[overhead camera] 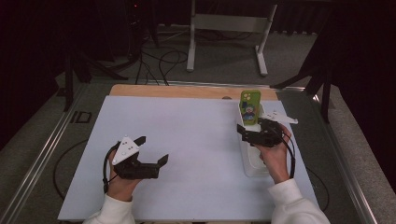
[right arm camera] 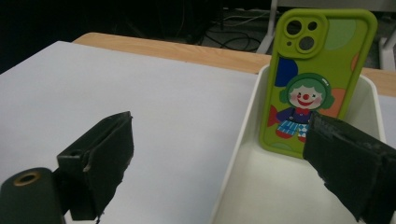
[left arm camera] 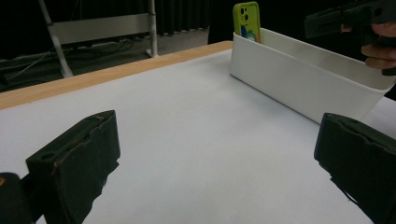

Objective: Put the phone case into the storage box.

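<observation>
Phone (overhead camera: 250, 107): you have one handset in a lime-green case, printed with a green-haired clown, blue and orange patches. It stands upright on its lower edge, camera lenses at the top, leaning against the far end wall of the bin, case back facing you. In the left gripper view its top corner (left arm camera: 246, 18) rises above the rim.

Bin (overhead camera: 252, 164): your white, open-topped, long rectangular box sits on the right part of the pale table sheet, its long side running away from you.
</observation>
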Demonstrator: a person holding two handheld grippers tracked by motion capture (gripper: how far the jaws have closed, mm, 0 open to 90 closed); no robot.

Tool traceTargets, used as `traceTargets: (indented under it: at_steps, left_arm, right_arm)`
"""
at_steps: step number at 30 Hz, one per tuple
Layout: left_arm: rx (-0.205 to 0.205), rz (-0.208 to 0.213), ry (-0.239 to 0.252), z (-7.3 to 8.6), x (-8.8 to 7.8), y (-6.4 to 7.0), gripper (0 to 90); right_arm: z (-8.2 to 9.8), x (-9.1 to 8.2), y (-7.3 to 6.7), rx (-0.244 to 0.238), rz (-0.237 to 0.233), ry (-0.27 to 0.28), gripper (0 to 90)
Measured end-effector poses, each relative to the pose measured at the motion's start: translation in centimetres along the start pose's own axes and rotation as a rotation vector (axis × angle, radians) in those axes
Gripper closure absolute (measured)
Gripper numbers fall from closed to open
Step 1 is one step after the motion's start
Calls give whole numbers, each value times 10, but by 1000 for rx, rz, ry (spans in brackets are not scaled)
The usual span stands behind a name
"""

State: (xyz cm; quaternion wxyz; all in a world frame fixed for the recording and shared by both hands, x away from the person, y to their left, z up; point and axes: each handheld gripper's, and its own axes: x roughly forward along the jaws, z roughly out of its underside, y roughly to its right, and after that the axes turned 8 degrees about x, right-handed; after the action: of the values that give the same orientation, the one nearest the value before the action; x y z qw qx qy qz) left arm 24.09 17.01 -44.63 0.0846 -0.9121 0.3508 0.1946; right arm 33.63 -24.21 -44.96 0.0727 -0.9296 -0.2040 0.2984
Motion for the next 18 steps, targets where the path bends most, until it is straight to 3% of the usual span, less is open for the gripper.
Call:
traceTargets:
  at_steps: [11,18]
  left_arm:
    - [-3,-3,2,1,-2,-3,10]
    - [-4,-7,4,1,-4,-5,10]
  right_arm:
    - [6,-16,-13,-13,-37,49,89]
    - [11,-24,-25,-54,-40,70,89]
